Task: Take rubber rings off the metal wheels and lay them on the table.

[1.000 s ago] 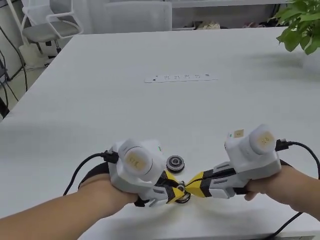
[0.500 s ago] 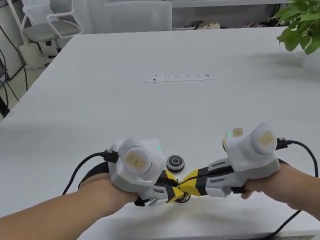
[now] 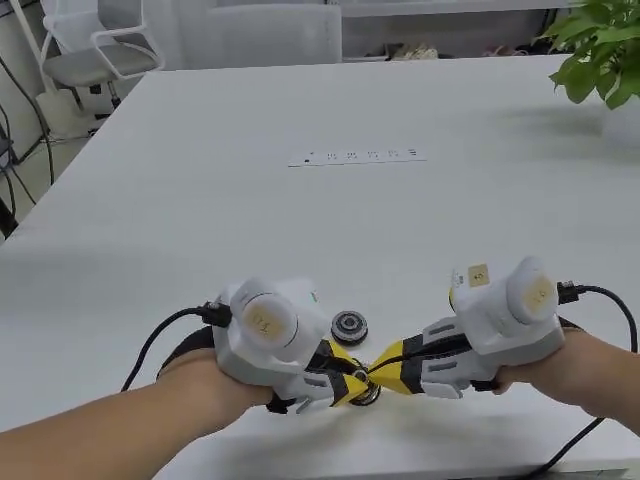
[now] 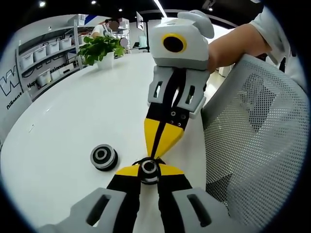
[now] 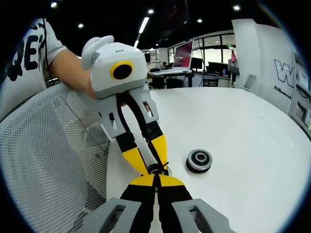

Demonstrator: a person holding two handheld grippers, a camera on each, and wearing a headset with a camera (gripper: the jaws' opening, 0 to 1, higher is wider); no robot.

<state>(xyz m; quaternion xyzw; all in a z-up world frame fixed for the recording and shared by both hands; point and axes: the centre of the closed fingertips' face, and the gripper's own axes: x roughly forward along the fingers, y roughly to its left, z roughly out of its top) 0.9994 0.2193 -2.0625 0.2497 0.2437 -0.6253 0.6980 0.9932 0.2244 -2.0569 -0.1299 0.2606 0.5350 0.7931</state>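
Observation:
My left gripper [image 3: 352,388] is shut on a small metal wheel [image 3: 364,393] just above the near edge of the white table [image 3: 330,220]. In the left gripper view the yellow tips [image 4: 127,171] clamp the wheel [image 4: 149,168] from both sides. My right gripper [image 3: 376,372] faces it from the right, its jaws shut. Their tips pinch the black rubber ring [image 5: 165,165] at the wheel's rim. A second wheel [image 3: 349,325] with its black ring on lies flat on the table just beyond the grippers, and the left gripper view shows this second wheel [image 4: 103,157] too.
A flat row of sockets [image 3: 356,156] is set into the table's middle. A green plant [image 3: 598,50] stands at the far right corner, and an office chair [image 3: 100,45] beyond the far left. A mesh chair back [image 4: 252,136] is close behind the near table edge.
The right gripper pushed in toward the left gripper, then drew back slightly to the right. The wheel stays in the left gripper, and the loose wheel has not moved.

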